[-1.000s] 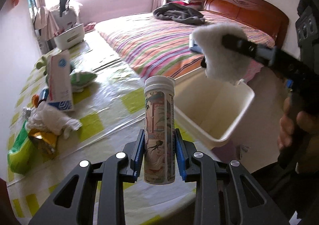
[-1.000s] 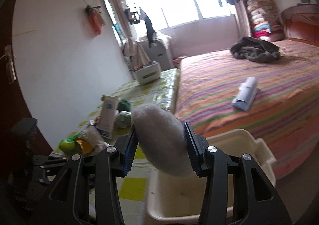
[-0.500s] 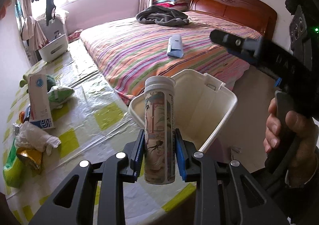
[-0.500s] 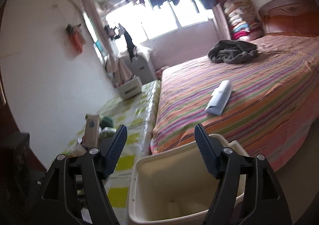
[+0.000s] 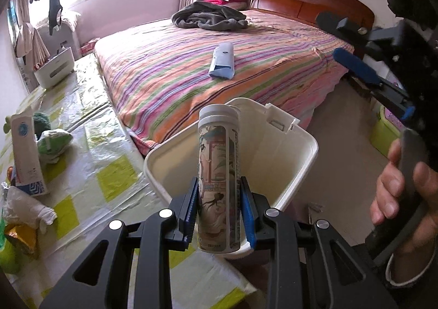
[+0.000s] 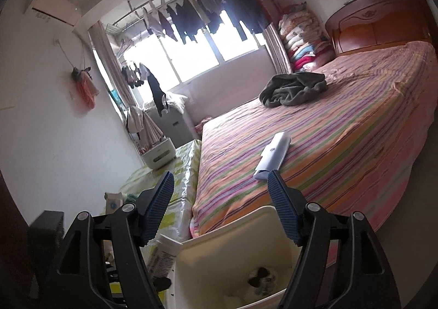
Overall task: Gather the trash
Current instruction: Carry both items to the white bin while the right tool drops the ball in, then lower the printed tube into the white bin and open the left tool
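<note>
My left gripper (image 5: 219, 199) is shut on an upright printed tube with a white cap (image 5: 219, 172). It holds the tube over the near rim of a cream plastic bin (image 5: 298, 155). My right gripper (image 6: 221, 199) stands open with nothing between its blue pads, above the same bin (image 6: 219, 259). A white wad with a dark mark (image 6: 260, 277) lies at the bin's bottom. In the left wrist view the right gripper (image 5: 328, 35) shows at the upper right, with a person's hand (image 5: 394, 199) on its handle.
A table with a green-and-white checked cover (image 5: 109, 177) carries a white carton (image 5: 26, 155), a green wrapper (image 5: 53, 142), crumpled tissue (image 5: 24, 205) and a gold wrapper (image 5: 19, 237). A striped bed (image 5: 246, 73) with a blue-white pack (image 5: 223, 62) stands behind the bin.
The right gripper opened and let go of the white wad, which now lies in the bin. The left gripper carried the tube from over the table to the bin's rim.
</note>
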Available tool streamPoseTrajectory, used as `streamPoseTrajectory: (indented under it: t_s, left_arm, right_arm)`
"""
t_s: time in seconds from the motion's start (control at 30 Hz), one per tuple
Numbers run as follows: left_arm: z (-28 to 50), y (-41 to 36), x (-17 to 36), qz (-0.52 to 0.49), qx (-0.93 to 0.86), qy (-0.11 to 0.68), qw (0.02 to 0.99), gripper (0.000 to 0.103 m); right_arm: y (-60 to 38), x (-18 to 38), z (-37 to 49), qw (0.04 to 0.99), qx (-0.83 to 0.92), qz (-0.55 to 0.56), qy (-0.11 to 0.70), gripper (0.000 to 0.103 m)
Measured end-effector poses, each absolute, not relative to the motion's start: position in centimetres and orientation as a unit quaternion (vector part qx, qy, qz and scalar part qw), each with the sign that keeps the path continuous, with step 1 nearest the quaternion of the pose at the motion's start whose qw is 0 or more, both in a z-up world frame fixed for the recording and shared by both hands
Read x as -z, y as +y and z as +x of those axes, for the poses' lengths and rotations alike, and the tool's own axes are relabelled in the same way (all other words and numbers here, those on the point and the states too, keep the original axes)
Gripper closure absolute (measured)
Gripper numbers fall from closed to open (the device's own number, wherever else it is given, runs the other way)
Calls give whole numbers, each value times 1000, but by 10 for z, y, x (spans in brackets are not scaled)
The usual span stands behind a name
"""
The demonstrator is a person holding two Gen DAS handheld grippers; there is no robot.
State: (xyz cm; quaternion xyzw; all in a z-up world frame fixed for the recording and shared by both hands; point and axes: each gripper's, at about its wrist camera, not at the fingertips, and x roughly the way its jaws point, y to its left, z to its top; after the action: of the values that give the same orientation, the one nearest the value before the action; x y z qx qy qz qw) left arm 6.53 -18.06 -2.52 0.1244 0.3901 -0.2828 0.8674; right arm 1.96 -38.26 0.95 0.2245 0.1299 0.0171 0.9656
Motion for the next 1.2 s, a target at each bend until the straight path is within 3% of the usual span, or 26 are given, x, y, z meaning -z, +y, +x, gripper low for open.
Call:
streamPoseTrajectory:
  t_s: [0.33,0.4,0.43,0.47,0.53,0.8,1.2]
  left_arm:
    - [76,-199,26,136,282,383,869,74]
    - [77,-203,26,153,275,380,870,59]
    - [77,-204,25,160,269,375,872,42]
    - [75,-204,24,164,265,365,877,33]
    - [73,-200,20,164,261,349,885,28]
    - [72,-160,5,149,237,320,905,28]
    - [73,-67,-15,152,166,271,936,28]
  right_arm:
    - [-383,-11,22,966,-14,228,119,32]
    - [-384,-11,19,966,-12,230,116,32]
    - [-384,-11,19,966,-12,230,115,32]
    - [-384,-11,19,967,-10,229,114,32]
    - [-383,-10,20,967,-10,230,114,32]
    - [-365,-15,31,966,-32,225,122,29]
    - [-266,-19,70,964,-118,179,158,23]
